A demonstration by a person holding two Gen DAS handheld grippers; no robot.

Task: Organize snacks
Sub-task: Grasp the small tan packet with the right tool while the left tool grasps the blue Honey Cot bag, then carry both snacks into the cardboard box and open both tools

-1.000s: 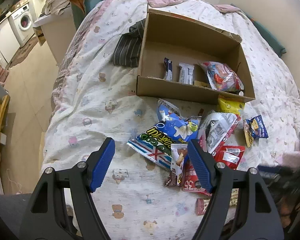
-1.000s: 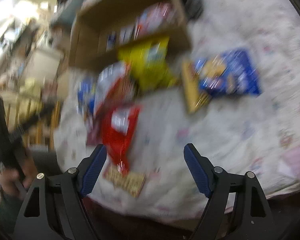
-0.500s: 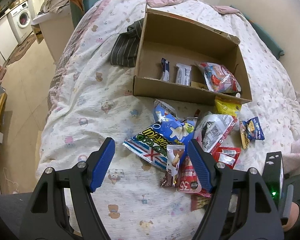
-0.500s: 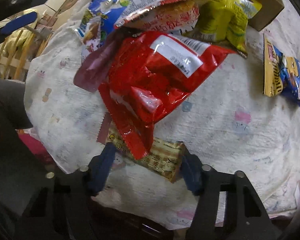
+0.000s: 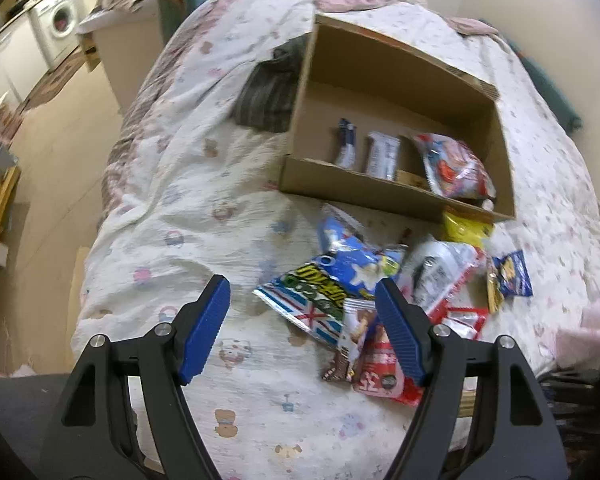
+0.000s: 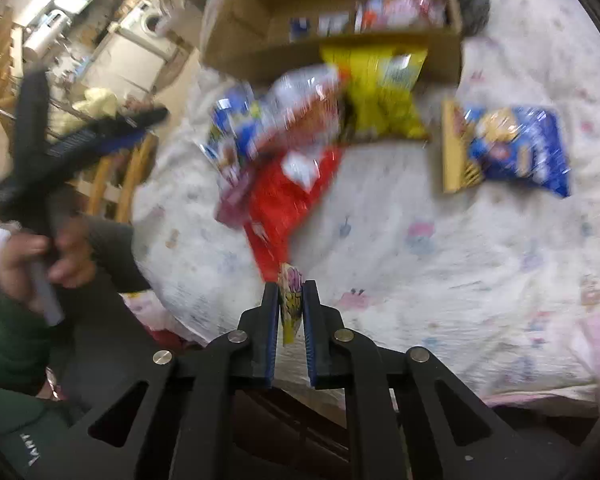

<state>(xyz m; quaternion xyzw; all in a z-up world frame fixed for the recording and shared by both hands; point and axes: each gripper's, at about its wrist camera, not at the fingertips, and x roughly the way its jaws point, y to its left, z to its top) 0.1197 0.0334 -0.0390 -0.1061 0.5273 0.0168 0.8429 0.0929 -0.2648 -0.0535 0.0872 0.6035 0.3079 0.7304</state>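
Yellow-printed snack packet [image 6: 291, 300] sits clamped between our right gripper [image 6: 291, 292] fingers, raised over the bed [image 6: 440, 260] near its front edge. We hold the left gripper [image 5: 302, 300] spread wide and empty above the loose snack pile [image 5: 364, 276]. Beyond the pile, mid-bed, the cardboard box [image 5: 380, 194] holds several packets.

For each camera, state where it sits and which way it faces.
Left wrist: on the left hand-held gripper, open, looking down the bed at the cardboard box and loose snacks.
Right wrist: on the right hand-held gripper, shut on a small snack packet, facing the box across the bed; the person's left hand shows.
Shared: box, yellow bag, blue bag.
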